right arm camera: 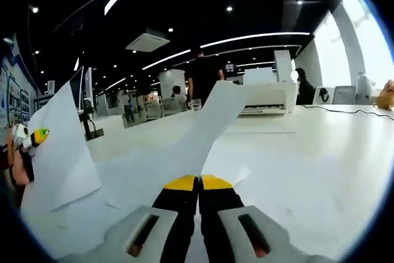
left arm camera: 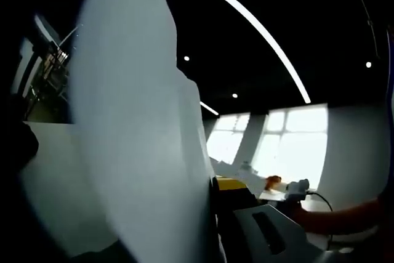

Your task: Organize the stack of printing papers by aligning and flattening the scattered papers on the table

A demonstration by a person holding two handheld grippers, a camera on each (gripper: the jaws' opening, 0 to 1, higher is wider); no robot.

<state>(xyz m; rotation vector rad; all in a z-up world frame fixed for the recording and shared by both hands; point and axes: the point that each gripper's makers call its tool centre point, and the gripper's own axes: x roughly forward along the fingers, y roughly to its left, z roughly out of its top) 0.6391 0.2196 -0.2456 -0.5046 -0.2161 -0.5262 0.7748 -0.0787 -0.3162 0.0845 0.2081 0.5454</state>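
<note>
White printing paper (right arm camera: 154, 170) lies loose on the white table (right arm camera: 320, 164). My right gripper (right arm camera: 198, 183) is shut, its yellow tips pinching a sheet (right arm camera: 212, 121) that rises and curls away from them. At the left edge, my left gripper (right arm camera: 31, 137) holds up another part of the paper (right arm camera: 61, 146), with a hand behind it. In the left gripper view, a blurred sheet (left arm camera: 135, 121) stands close to the camera. It comes up at my left gripper (left arm camera: 214, 186) and hides one jaw. The other yellow-tipped jaw presses against it.
A white printer (right arm camera: 271, 93) stands at the table's far side, with a glass (right arm camera: 196, 104) beside it and a cable (right arm camera: 345, 110) to the right. People stand behind. A person's arm (left arm camera: 345, 220) and a small grey device (left arm camera: 297, 189) are at the right.
</note>
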